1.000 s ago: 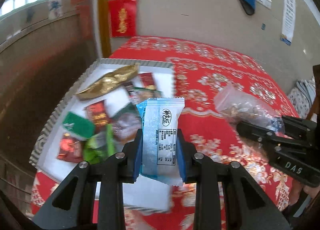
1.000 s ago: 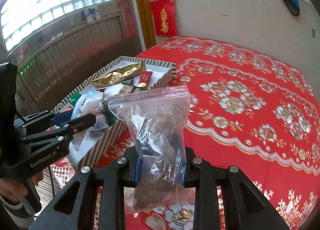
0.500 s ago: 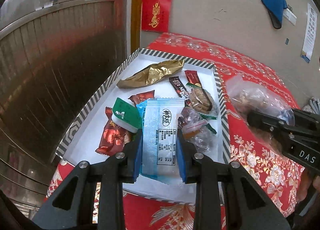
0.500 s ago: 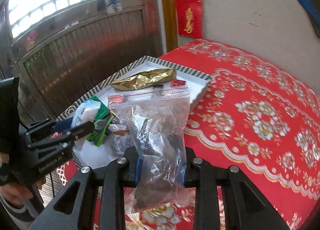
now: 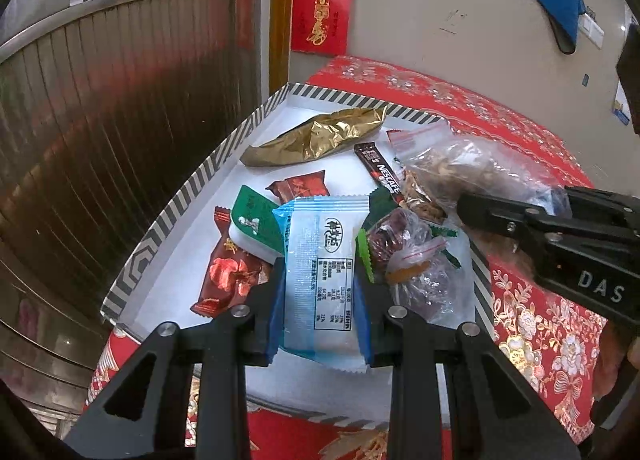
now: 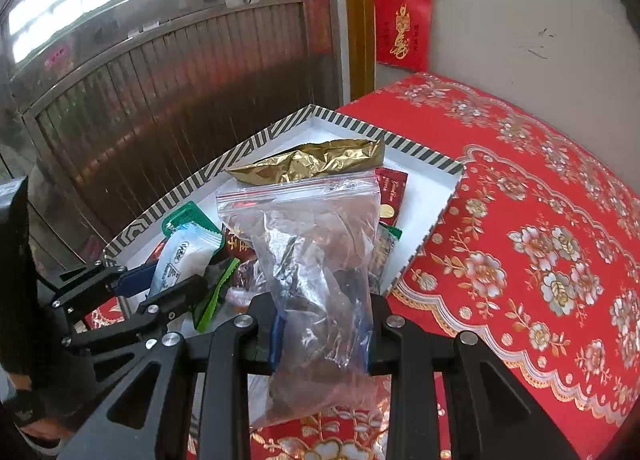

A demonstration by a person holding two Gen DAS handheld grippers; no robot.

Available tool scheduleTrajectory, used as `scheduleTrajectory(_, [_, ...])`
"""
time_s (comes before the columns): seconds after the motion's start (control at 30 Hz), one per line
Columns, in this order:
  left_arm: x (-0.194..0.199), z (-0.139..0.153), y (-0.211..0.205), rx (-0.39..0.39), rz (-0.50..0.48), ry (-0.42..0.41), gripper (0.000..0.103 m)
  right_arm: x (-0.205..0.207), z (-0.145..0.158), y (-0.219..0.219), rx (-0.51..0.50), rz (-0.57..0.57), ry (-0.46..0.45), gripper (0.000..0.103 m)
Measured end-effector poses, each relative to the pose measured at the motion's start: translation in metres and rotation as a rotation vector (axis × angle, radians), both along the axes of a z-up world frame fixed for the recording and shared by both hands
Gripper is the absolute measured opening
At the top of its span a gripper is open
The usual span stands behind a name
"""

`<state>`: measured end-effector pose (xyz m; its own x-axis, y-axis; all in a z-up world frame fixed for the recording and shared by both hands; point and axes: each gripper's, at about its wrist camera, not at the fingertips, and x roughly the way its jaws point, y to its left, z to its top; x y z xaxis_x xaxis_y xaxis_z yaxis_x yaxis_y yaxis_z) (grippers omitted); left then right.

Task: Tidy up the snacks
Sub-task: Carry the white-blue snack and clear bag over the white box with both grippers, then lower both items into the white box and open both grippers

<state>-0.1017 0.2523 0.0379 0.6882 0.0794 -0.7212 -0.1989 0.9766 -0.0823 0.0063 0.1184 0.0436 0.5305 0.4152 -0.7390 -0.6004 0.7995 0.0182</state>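
Observation:
My left gripper [image 5: 320, 284] is shut on a blue and white snack packet [image 5: 320, 260] and holds it above the near end of a white tray with a striped rim [image 5: 192, 195]. My right gripper [image 6: 324, 316] is shut on a clear zip bag of brown snacks [image 6: 316, 252] and holds it over the tray's right side [image 6: 424, 244]. The bag also shows in the left wrist view [image 5: 472, 171], and the left gripper with its packet [image 6: 180, 260] shows in the right wrist view.
The tray holds a gold foil pack [image 5: 316, 135], a Nescafe stick [image 5: 380, 171], red candy wrappers [image 5: 228, 276], a green packet [image 5: 256, 219] and a small clear bag [image 5: 412, 260]. It sits at the left edge of a red flowered tablecloth [image 6: 540, 260]. A wooden slatted door [image 5: 100, 139] stands left.
Both grippers have moved left, from over the tablecloth to over the tray, each still holding its snack. The zip bag now hangs over the tray's right side.

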Motion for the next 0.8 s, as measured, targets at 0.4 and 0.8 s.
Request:
scheduleTrajectory(0.4, [0.005, 0.000, -0.002, 0.043, 0.015, -0.008, 0.032, 0.013, -0.007, 0.017, -0.010, 0.003, 0.016, 0.029])
scheduleTrajectory(0.8, [0.009, -0.001, -0.005, 0.089, 0.045, -0.007, 0.032, 0.013, -0.015, 0.030, -0.053, -0.009, -0.010, 0.031])
